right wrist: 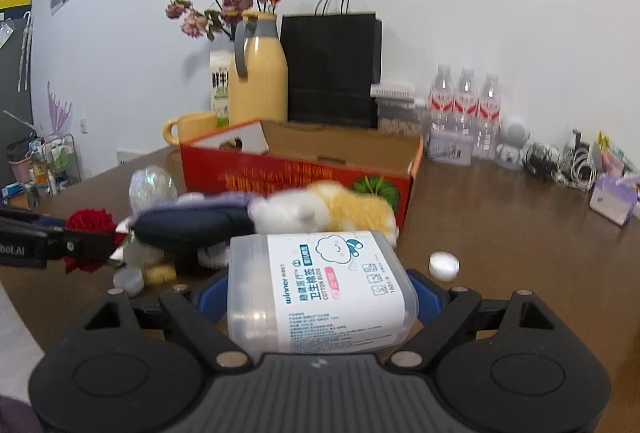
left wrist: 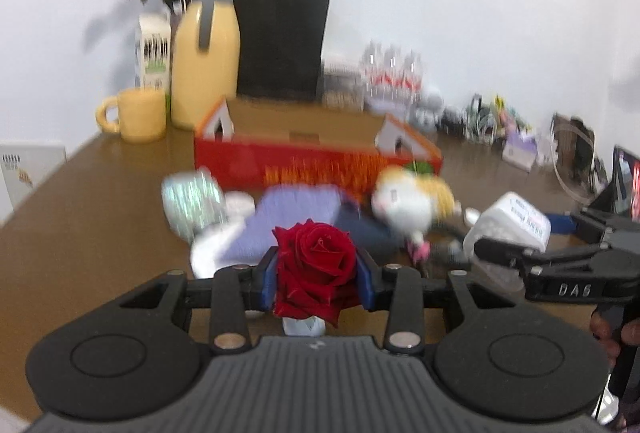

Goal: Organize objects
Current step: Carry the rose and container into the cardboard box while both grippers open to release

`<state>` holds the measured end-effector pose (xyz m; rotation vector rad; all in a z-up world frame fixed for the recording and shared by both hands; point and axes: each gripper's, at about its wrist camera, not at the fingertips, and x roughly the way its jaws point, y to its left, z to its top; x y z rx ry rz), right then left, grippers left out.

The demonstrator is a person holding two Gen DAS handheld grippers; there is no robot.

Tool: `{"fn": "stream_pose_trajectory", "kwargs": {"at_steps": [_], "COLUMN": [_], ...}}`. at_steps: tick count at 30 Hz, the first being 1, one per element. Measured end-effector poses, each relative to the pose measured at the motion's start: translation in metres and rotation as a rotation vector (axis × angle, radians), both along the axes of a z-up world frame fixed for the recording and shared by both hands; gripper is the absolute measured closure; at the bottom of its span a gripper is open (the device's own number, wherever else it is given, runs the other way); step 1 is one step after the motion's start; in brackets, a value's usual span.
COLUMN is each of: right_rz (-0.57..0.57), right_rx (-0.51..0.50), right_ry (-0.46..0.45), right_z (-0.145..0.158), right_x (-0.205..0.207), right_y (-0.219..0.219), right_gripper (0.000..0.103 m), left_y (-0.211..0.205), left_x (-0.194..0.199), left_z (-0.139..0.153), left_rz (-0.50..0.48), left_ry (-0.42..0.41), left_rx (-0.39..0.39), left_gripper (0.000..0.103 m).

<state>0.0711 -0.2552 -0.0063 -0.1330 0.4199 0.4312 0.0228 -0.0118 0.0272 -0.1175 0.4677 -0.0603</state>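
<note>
Left wrist view:
Left gripper (left wrist: 316, 275): blue pads pressed against both sides of a red rose (left wrist: 314, 265).
Rose: bloom faces up and forward, over the brown table (left wrist: 100, 193).

Right wrist view:
Right gripper (right wrist: 320, 297): jaws set wide, clamping a cotton bud box (right wrist: 320, 285).
Box: long axis runs away from the camera, toward the red cardboard box (right wrist: 300, 169); label faces up.

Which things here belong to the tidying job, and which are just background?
In the job: red rose in the left gripper; cotton bud box in the right gripper; red cardboard box.
Background: yellow jug, black paper bag, water bottles.
</note>
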Motion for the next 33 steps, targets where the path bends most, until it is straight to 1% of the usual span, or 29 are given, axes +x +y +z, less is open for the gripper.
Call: {"fn": "stream_pose_trajectory", "kwargs": {"at_steps": [3,7,11,16,22,27,30,33], "right_rz": [-0.004,-0.007,-0.017,-0.051,-0.080,-0.139,-0.187,-0.182], "right_rx": [0.008,0.020,0.031,0.048,0.036,0.050,0.041,0.029], "right_ry": [-0.040,-0.090,-0.127,-0.145,-0.095,-0.020,0.007,0.043], "right_z": [0.013,0.031,0.046,0.056,0.049,0.037,0.026,0.015], "right_x": [0.008,0.028,0.057,0.105,0.169,0.218,0.237,0.244], "right_y": [0.011,0.029,0.047,0.067,0.086,0.096,0.099,0.098], "right_gripper": [0.015,0.015,0.015,0.015,0.015,0.015,0.014,0.014], "left_y": [0.006,0.013,0.018,0.022,0.022,0.023,0.026,0.030], "left_x": [0.012,0.040,0.075,0.126,0.185,0.238,0.261,0.273], "left_z": [0.019,0.041,0.054,0.060,0.054,0.037,0.024,0.011], "left_rz": [0.000,-0.006,0.009,0.019,0.040,0.069,0.100,0.101], "left_ry": [-0.070,-0.133,-0.157,-0.162,-0.124,-0.040,0.004,0.047], "left_rx": [0.007,0.011,0.011,0.014,0.000,0.004,0.009,0.014], "left_gripper": [0.064,0.064,0.064,0.064,0.064,0.063,0.063,0.063]}}
